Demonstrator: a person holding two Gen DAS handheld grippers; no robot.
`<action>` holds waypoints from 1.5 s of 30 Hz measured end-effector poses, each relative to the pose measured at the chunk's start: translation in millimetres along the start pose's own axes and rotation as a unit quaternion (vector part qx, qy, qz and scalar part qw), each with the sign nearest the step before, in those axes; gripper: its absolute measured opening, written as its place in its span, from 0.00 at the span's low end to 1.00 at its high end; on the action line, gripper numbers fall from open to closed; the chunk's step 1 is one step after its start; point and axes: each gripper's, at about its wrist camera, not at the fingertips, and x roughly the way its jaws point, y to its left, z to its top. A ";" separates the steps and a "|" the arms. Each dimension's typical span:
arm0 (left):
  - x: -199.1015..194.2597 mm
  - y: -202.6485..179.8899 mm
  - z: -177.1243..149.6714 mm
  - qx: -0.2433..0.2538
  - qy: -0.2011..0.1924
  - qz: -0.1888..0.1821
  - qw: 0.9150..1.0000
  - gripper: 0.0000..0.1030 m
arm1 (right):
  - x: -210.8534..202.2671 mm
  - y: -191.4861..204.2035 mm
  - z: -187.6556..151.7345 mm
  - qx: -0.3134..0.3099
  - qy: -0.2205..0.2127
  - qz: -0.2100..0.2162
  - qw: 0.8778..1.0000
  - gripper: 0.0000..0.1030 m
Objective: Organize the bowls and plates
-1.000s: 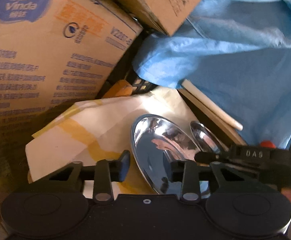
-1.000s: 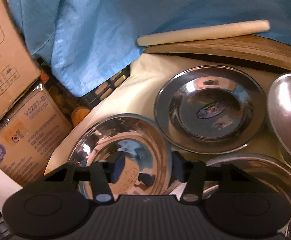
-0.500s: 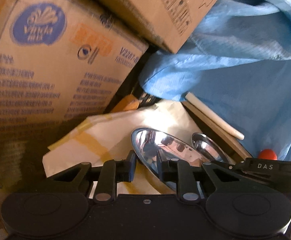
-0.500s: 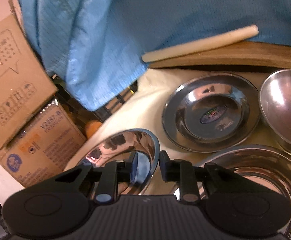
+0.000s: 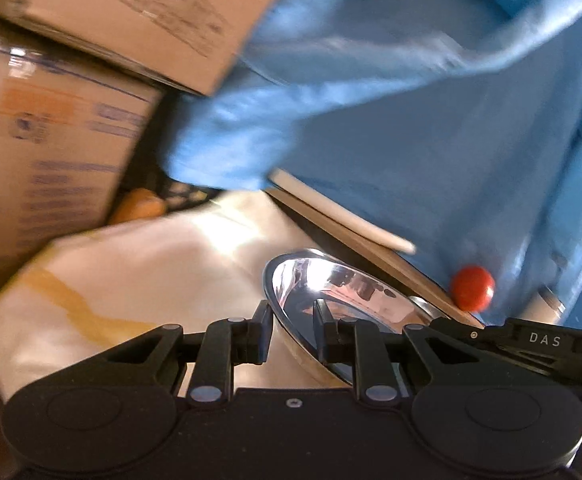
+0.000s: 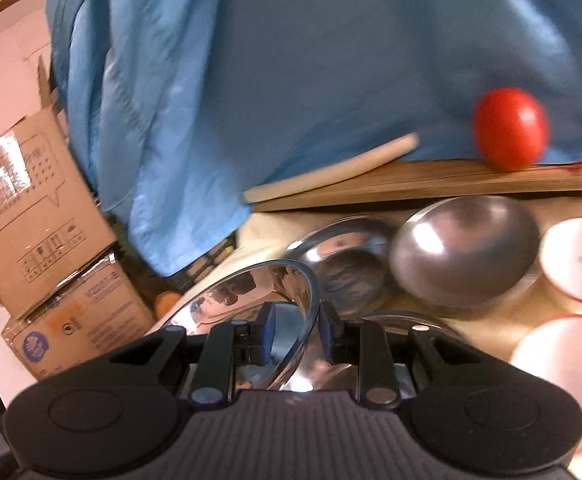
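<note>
A shiny steel plate [image 5: 331,296] is held between both grippers and lifted off the cream cloth [image 5: 139,264]. My left gripper [image 5: 291,336] is shut on its left rim. My right gripper [image 6: 295,336] is shut on the opposite rim, where the plate [image 6: 251,292] tilts up. My right gripper's body also shows at the right of the left wrist view [image 5: 531,340]. On the table lie another steel plate [image 6: 343,264], an upturned steel bowl [image 6: 463,252] and two white red-rimmed bowls [image 6: 579,264], [image 6: 563,368]. A further steel dish [image 6: 411,320] lies under my right gripper.
A wooden board [image 6: 451,180] at the back carries a pale rolling pin [image 6: 331,168] and a red tomato [image 6: 511,128]. Blue cloth [image 6: 291,60] hangs behind. Cardboard boxes [image 5: 51,140] stand at the left.
Both grippers closed on the steel plate's rims and raised it from the cloth. The views swung up and right, bringing the tomato and white bowls into sight.
</note>
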 end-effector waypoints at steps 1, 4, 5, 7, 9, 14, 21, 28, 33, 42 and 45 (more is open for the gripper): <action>2.1 -4.6 -2.7 0.005 0.005 -0.006 1.000 0.21 | -5.4 -4.2 -2.3 0.001 -0.004 -0.008 1.000 0.27; 8.3 -18.4 -11.4 0.019 0.020 -0.022 0.999 0.21 | -21.8 -16.2 -8.8 0.004 -0.016 -0.030 0.999 0.27; 10.3 -22.1 -13.6 0.023 0.023 -0.025 0.999 0.21 | -26.5 -19.4 -11.4 0.005 -0.018 -0.036 0.999 0.27; 14.2 -28.6 -18.8 0.033 0.032 -0.029 0.999 0.21 | -33.4 -24.2 -16.4 0.005 -0.022 -0.047 0.999 0.27; 18.3 -31.6 -23.7 0.041 0.041 -0.030 0.998 0.21 | -39.8 -29.3 -23.3 0.005 -0.025 -0.055 0.998 0.27; 28.3 -41.2 -35.3 0.072 0.052 -0.022 0.996 0.21 | -49.5 -32.8 -39.3 -0.006 -0.033 -0.081 0.996 0.27; 33.2 -51.2 -44.4 0.112 0.060 -0.009 0.992 0.21 | -50.9 -26.1 -52.7 -0.044 -0.038 -0.119 0.991 0.27; 34.5 -57.6 -48.7 0.141 0.057 0.003 0.988 0.22 | -49.1 -24.9 -61.1 -0.062 -0.033 -0.138 0.988 0.27; 35.4 -62.0 -50.1 0.159 0.055 0.014 0.986 0.22 | -46.4 -22.1 -65.5 -0.074 -0.032 -0.147 0.986 0.28; 37.9 -69.4 -53.9 0.193 0.051 0.028 0.979 0.24 | -41.2 -21.2 -69.2 -0.085 -0.027 -0.157 0.984 0.28; 37.7 -70.3 -54.8 0.196 0.053 0.027 0.979 0.27 | -41.2 -21.9 -70.1 -0.086 -0.024 -0.157 0.984 0.29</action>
